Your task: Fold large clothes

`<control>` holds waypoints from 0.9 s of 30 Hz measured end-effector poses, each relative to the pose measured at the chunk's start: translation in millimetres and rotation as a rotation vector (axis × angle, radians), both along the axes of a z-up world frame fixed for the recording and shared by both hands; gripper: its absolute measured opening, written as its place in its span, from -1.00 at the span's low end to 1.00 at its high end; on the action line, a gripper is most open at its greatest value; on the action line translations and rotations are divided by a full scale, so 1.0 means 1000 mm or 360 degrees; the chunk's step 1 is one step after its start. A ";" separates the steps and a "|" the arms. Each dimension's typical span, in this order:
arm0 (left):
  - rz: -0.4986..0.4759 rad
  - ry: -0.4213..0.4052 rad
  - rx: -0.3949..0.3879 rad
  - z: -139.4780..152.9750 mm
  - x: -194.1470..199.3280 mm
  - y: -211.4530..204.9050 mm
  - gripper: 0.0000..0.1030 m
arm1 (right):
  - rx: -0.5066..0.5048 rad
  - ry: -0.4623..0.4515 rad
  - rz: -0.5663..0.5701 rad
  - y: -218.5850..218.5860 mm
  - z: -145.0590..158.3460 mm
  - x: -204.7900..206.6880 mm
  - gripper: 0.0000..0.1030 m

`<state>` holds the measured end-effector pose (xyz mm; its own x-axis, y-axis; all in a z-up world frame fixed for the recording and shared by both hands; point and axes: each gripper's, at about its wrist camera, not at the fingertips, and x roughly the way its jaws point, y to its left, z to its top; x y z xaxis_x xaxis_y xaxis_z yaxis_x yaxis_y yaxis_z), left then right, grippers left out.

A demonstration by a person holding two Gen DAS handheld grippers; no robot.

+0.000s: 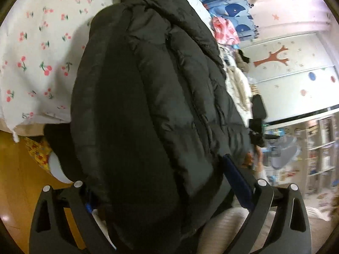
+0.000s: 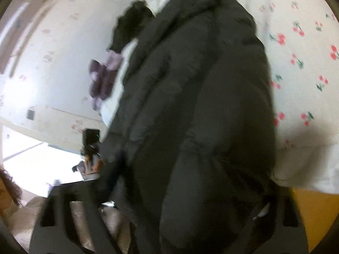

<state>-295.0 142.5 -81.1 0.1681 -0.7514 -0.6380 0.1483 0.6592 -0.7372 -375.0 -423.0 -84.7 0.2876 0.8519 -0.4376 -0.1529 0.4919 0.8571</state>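
A black puffer jacket lies lengthwise on a bed, and its lower end hangs over the near edge. My left gripper stands wide at that end with the jacket's bulk between its fingers. Its blue right pad lies along the jacket's edge, while the other pad is mostly under the fabric. The right wrist view is blurred. There the same jacket fills the gap of my right gripper and covers its fingertips, so its grip is unclear.
The cherry-print sheet covers the bed, above a wood floor. Loose clothes and a purple garment lie beside the jacket. A hand holds a black device at the jacket's far edge. Shelves stand behind.
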 end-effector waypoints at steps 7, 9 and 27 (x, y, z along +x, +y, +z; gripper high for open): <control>0.0199 -0.0093 0.0146 0.011 -0.005 -0.008 0.15 | -0.0044 -0.0216 -0.0073 0.015 0.025 -0.007 -0.69; 0.0241 -0.0134 0.0104 0.019 -0.009 -0.004 -0.39 | -0.0040 -0.0266 -0.0077 0.017 0.033 -0.010 -0.78; 0.0143 -0.0053 -0.0010 0.013 -0.031 0.008 0.58 | 0.0160 -0.0152 -0.0101 -0.002 0.003 -0.069 0.07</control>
